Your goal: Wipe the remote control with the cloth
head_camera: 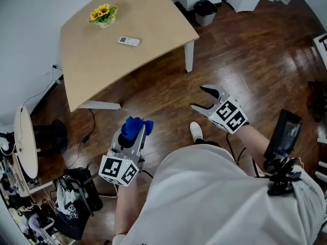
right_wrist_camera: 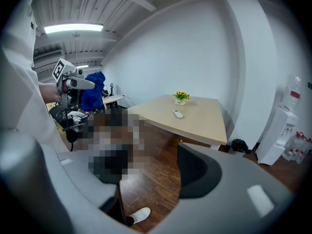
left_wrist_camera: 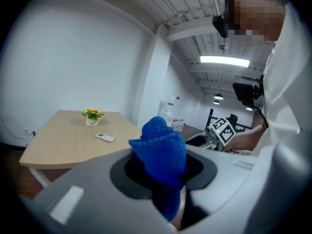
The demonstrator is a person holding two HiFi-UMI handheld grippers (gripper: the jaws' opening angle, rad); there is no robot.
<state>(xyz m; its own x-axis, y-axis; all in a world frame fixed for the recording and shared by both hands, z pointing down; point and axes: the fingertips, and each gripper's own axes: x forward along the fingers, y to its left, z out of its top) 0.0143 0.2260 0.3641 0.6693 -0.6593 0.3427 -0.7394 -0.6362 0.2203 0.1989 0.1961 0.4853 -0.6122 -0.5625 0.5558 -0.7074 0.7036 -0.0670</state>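
Left tongs (head_camera: 136,129) pinch nubby blue cloth (left_wrist_camera: 161,147) — bunched.

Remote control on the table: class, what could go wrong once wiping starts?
1. The remote control lies loose on the table; unless the open right gripper steadies it, wiping may push it around.
2. The flower pot stands near it; a wide sweep of the cloth could tip it.

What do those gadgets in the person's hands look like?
Both the left gripper and right gripper are pale grey plastic shells with dark-padded jaws, each bearing a white cube printed with black square markers. The person wears a white top.
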